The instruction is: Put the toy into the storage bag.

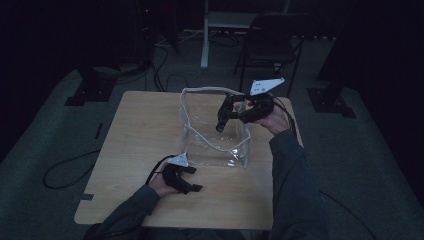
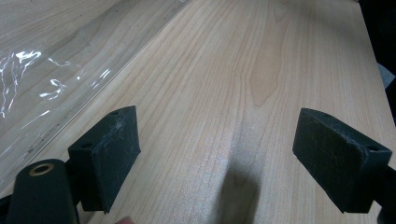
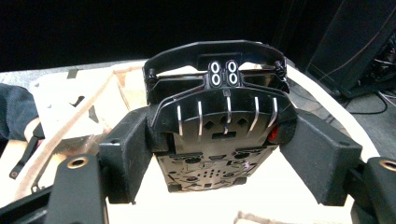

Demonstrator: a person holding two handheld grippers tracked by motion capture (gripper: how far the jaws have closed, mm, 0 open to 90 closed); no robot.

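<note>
- The right gripper clamps a black plastic part with silver ribs and small white ovals, its fingers pressing each side.
- The part hangs above the open mouth of a clear plastic bag standing mid-bench.
- The left gripper rests on the bench near the bag's front corner, its fingers spread apart, holding nothing.

Wooden table under clear bag
</note>
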